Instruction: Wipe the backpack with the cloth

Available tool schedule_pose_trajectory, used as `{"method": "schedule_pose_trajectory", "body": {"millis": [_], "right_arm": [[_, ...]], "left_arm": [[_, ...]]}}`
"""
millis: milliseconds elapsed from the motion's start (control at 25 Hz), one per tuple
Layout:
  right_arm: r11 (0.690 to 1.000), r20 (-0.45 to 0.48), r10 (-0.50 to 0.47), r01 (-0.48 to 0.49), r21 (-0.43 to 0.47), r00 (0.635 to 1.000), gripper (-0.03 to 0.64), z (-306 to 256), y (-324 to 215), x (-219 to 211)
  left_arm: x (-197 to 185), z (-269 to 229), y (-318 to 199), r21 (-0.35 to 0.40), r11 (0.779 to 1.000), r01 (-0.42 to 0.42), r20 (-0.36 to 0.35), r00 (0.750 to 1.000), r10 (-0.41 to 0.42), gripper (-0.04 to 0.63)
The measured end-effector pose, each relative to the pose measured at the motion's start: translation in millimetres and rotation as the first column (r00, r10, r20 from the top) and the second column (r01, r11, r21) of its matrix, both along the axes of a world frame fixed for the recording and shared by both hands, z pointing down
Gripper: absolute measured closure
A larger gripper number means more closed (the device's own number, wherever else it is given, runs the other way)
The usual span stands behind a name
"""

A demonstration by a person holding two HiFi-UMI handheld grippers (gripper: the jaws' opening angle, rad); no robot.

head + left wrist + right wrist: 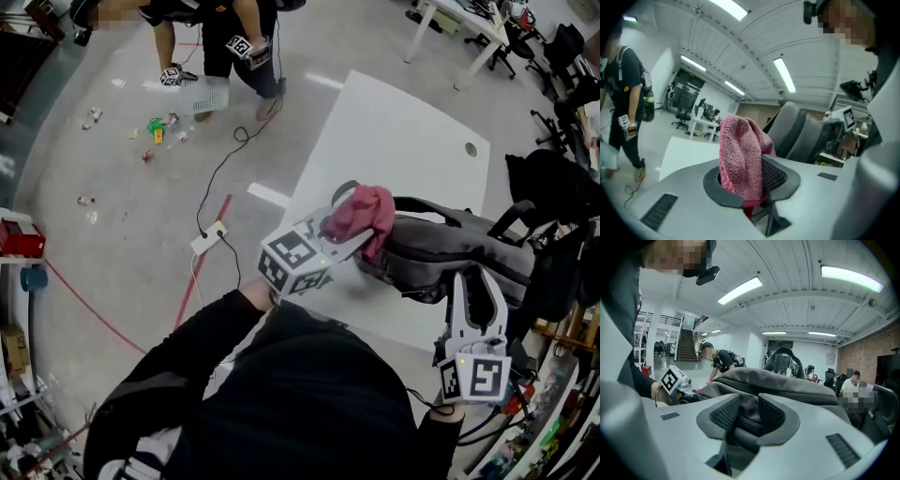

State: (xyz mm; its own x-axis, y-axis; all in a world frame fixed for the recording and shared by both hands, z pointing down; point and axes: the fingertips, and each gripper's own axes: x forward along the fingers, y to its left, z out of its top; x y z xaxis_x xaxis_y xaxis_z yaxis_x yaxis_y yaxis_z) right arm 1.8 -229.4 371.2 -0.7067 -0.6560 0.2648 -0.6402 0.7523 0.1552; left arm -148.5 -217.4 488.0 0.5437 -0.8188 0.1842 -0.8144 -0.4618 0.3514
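Note:
A dark grey backpack [450, 248] lies on its side at the right of the white table [394, 131]. My left gripper [359, 236] is shut on a pink-red cloth [361, 214], and the bunched cloth sits at the backpack's left end. In the left gripper view the cloth [740, 154] stands up out of my left gripper [750, 177] and hides most of what is behind it. My right gripper [478, 292] reaches in from the near side. In the right gripper view its pads [725, 412] pinch a fold of the backpack [778, 380].
Another person [225, 37] stands on the floor beyond the table, with small litter [155, 127] scattered nearby. A power strip [208, 239] and cables lie on the floor left of the table. Dark office chairs [553, 187] and shelves crowd the right side.

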Motion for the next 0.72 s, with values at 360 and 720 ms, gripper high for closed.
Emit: {"method": "schedule_pose_trajectory", "body": {"millis": [360, 720], "right_arm": [[1.000, -0.041, 0.008, -0.009, -0.017, 0.999, 0.483, 8.0, -0.9, 0.5], [0.999, -0.042, 0.018, -0.019, -0.025, 0.999, 0.483, 8.3, -3.2, -0.6]], "left_arm": [[-0.1, 223.9, 4.1, -0.495, 0.869, 0.013, 0.243, 0.962, 0.124, 0.502], [30.2, 36.5, 14.9, -0.088, 0.989, -0.123, -0.124, 0.986, 0.111, 0.502]]}}
